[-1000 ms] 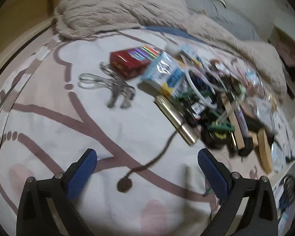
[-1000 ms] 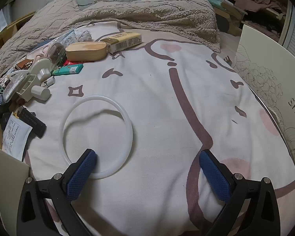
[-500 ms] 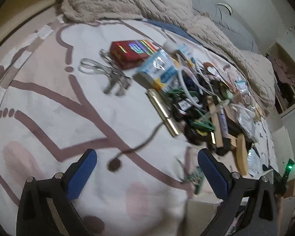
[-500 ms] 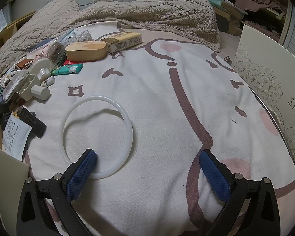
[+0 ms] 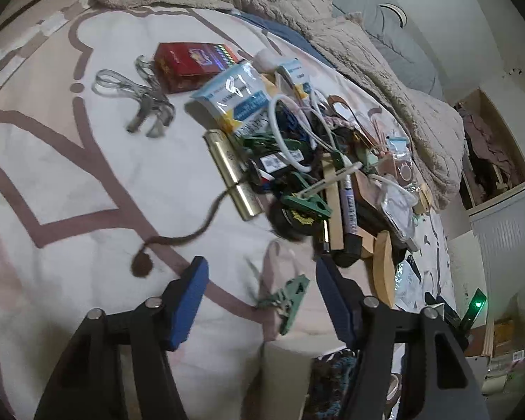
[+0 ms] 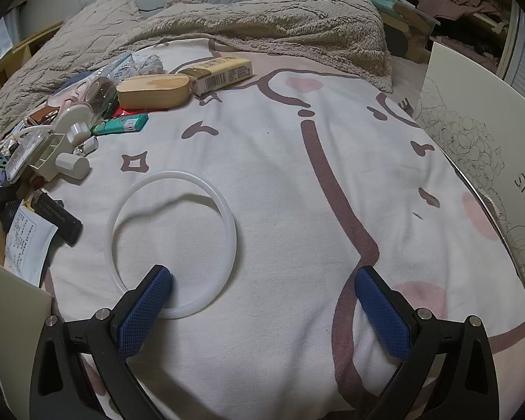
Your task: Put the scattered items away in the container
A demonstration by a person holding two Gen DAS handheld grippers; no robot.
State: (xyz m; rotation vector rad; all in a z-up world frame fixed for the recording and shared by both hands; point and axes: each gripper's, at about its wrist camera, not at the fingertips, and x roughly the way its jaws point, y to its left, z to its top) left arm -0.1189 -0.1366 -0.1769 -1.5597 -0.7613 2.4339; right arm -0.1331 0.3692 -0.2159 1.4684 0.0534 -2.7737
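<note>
Our left gripper [image 5: 260,297] has two black plastic arms, each with triangular cut-outs and round silver screw heads at the joints. Its fingers [image 5: 187,302] carry smooth-looking blue pads. Our right gripper [image 6: 262,311] is built the same: black arms, silver screws, and blue pads [image 6: 381,315] with a fine cross-hatched, knurled texture.

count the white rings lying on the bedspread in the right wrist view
1. The white ring lies flat on the bedspread, to the right of the clutter pile, its near edge under the right gripper's left finger. More could be buried in the pile.
</note>
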